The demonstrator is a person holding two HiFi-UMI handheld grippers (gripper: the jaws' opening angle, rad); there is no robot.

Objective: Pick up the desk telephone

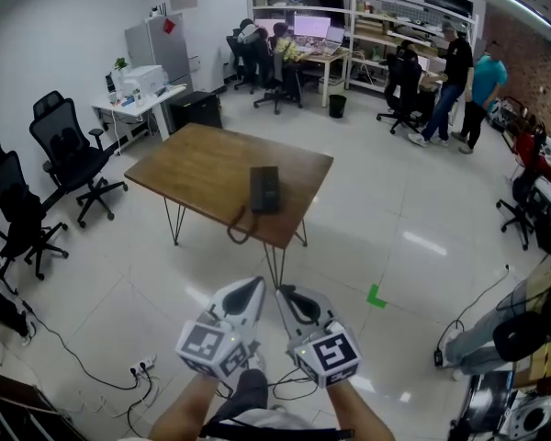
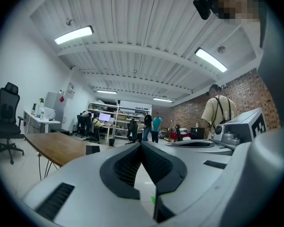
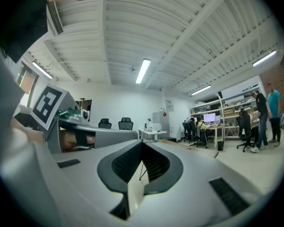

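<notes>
A black desk telephone (image 1: 264, 189) lies on a brown wooden table (image 1: 202, 163) with hairpin legs, its cord looping over the near edge. In the left gripper view the telephone (image 2: 92, 149) shows small on the table (image 2: 52, 145) to the left. Both grippers hang side by side well short of the table, over the floor. The left gripper (image 1: 257, 288) is shut with nothing in it, and its jaws meet at the tips (image 2: 141, 144). The right gripper (image 1: 285, 293) is shut and empty too, its tips (image 3: 142, 142) closed together.
Black office chairs (image 1: 69, 154) stand left of the table. Cables and a power strip (image 1: 142, 367) lie on the white floor at lower left. A green tape mark (image 1: 376, 295) sits on the floor. People (image 1: 457, 67) and desks fill the back of the room.
</notes>
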